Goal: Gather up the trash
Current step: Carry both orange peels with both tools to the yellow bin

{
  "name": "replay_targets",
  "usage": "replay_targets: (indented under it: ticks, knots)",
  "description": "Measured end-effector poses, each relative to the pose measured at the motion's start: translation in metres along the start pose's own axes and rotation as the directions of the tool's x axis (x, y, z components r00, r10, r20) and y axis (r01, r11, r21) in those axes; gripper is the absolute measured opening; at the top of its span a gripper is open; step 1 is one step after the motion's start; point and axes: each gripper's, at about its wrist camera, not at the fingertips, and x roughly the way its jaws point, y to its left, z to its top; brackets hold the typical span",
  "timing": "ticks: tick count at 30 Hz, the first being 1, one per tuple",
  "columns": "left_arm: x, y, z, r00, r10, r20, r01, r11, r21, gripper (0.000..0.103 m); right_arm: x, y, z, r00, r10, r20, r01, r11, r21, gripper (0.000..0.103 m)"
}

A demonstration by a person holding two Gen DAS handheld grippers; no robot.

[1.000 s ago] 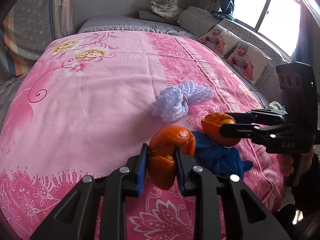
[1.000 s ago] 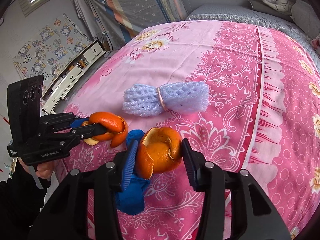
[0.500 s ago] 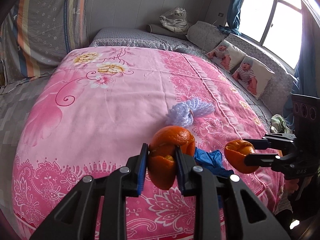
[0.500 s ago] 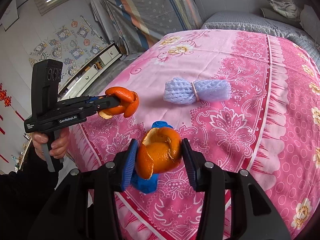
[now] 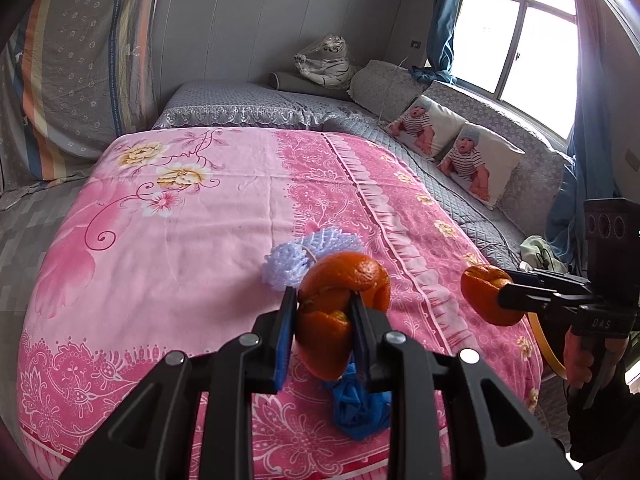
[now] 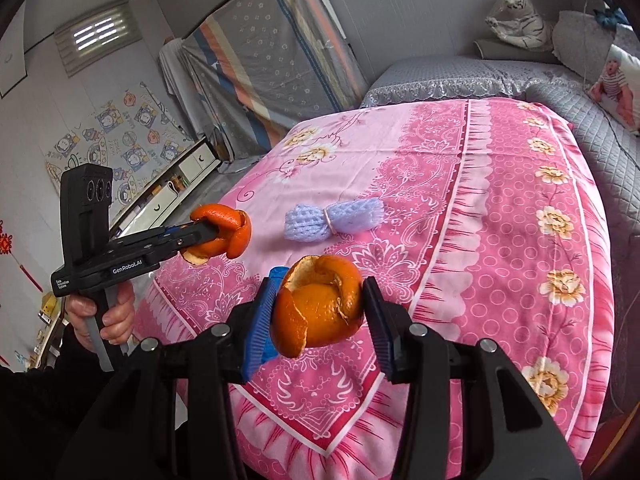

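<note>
My left gripper (image 5: 320, 320) is shut on a piece of orange peel (image 5: 340, 304) and holds it above the near edge of the pink bedspread (image 5: 192, 224). My right gripper (image 6: 316, 316) is shut on a second orange peel (image 6: 320, 308), also lifted; it shows in the left wrist view (image 5: 486, 296) beyond the bed's right edge. The left gripper with its peel shows in the right wrist view (image 6: 218, 236). A lavender foam net (image 5: 304, 256) tied with a band and a crumpled blue glove (image 5: 360, 408) lie on the bed.
Two baby-print pillows (image 5: 452, 148) and a plush tiger (image 5: 324, 60) sit along the grey bench under the window. A striped quilt (image 5: 72, 76) leans at the far left. A low white cabinet (image 6: 172, 188) stands left of the bed.
Both grippers have pulled back from the bed and risen, each still holding its peel. The foam net and blue glove stay where they lay.
</note>
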Motion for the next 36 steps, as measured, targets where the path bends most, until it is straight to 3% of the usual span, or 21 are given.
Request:
replay_targets:
  ticks: [16, 27, 36]
  knots:
    - [0.030, -0.096, 0.031, 0.995, -0.097, 0.031, 0.093, 0.990, 0.110, 0.024, -0.069, -0.066, -0.005, 0.980, -0.133, 0.147, 0.114, 0.985, 0.133, 0.042]
    - [0.055, -0.171, 0.047, 0.978, -0.209, 0.008, 0.203, 0.957, 0.205, 0.024, -0.117, -0.113, -0.020, 0.945, -0.246, 0.216, 0.192, 0.951, 0.241, 0.042]
    - [0.073, -0.234, 0.047, 0.953, -0.300, -0.040, 0.299, 0.909, 0.291, 0.024, -0.167, -0.146, -0.042, 0.896, -0.362, 0.258, 0.270, 0.904, 0.333, 0.042]
